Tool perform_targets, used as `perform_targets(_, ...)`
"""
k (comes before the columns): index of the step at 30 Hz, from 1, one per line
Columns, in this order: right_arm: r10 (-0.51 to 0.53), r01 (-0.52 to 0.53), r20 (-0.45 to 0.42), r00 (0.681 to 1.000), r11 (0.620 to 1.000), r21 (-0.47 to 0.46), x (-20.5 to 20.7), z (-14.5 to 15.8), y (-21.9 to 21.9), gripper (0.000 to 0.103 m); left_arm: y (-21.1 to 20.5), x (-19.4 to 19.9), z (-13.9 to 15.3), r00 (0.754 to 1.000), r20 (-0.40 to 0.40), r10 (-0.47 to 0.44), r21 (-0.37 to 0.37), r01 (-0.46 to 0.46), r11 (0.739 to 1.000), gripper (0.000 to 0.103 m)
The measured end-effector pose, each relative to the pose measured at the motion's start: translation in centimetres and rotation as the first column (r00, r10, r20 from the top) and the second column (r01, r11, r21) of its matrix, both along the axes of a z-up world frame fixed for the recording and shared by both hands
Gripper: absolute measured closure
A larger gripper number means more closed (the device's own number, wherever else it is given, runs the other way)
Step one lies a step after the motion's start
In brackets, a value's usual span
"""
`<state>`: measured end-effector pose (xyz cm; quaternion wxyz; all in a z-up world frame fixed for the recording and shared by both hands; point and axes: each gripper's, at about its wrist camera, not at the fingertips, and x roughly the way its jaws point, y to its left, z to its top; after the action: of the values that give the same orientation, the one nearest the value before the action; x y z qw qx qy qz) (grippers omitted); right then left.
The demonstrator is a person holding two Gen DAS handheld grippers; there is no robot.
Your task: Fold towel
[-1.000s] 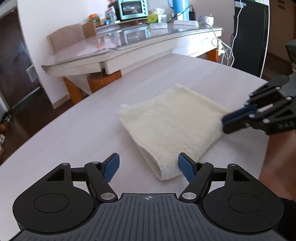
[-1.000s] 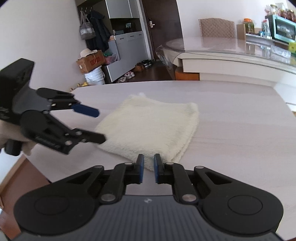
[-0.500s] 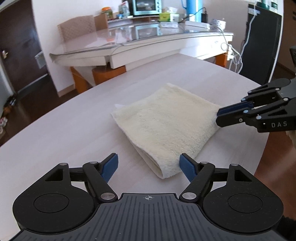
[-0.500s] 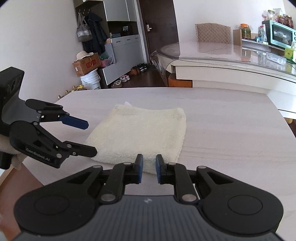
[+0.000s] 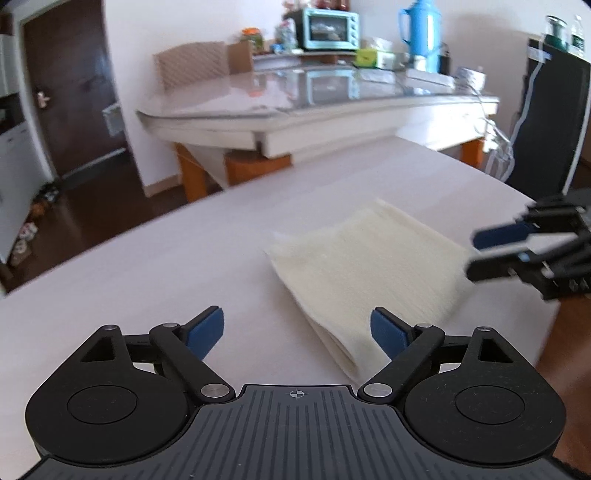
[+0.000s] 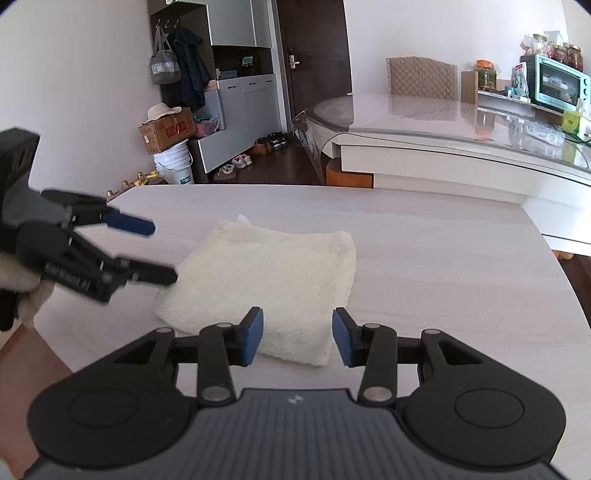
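A cream fluffy towel (image 5: 369, 266) lies folded in a thick rectangle on the pale wooden table (image 5: 147, 280); it also shows in the right wrist view (image 6: 266, 280). My left gripper (image 5: 297, 330) is open and empty, just short of the towel's near corner. It shows in the right wrist view (image 6: 162, 251) at the towel's left edge. My right gripper (image 6: 297, 339) is open and empty over the towel's near edge. It shows in the left wrist view (image 5: 476, 254) at the towel's right edge.
A glass-topped dining table (image 5: 332, 99) stands behind, with a teal toaster oven (image 5: 328, 29) and a blue thermos (image 5: 421, 33). A black cabinet (image 5: 546, 122) stands at the right. The table's edge (image 6: 55, 332) runs close on the left.
My right gripper has opened; it was shut before. Both grippers have pulled back a little from the towel. The towel has not moved.
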<state>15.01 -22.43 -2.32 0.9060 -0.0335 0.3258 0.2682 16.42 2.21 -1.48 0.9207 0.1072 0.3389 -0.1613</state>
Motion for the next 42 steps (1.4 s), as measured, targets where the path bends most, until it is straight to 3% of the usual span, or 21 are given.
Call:
perform_targets(5, 0.013, -0.013, 0.0, 1.0, 0.999, -0.037, 1.0, -0.7, 0.3, 0.058, -0.4, 2.7, -0.5, 1.0, -0.003, 0.022, 0.024, -0.022, 0.999, 0.011)
perform_targets(13, -0.017, 0.018, 0.023, 1.0, 1.0, -0.016, 4.1, -0.6, -0.5, 0.06, 0.5, 5.7, -1.3, 0.996, 0.006, 0.093, 0.016, -0.093, 0.996, 0.011)
perform_targets(26, -0.056, 0.059, 0.035, 0.998, 0.994, -0.097, 10.2, -1.5, 1.1, 0.062, 0.5, 6.9, -2.6, 0.997, -0.031, 0.069, 0.04, -0.068, 0.997, 0.009)
perform_targets(33, -0.048, 0.057, 0.067, 0.997, 0.988, -0.146, 9.7, -2.1, 1.6, 0.058, 0.6, 7.2, -2.8, 0.997, -0.033, 0.076, 0.031, -0.075, 0.997, 0.008)
perform_targets(42, -0.08, 0.082, 0.07, 0.994, 0.996, -0.028, 6.1, 0.4, -1.1, 0.059, 1.1, 6.4, -3.0, 0.993, -0.01, 0.121, 0.063, -0.12, 0.991, 0.008)
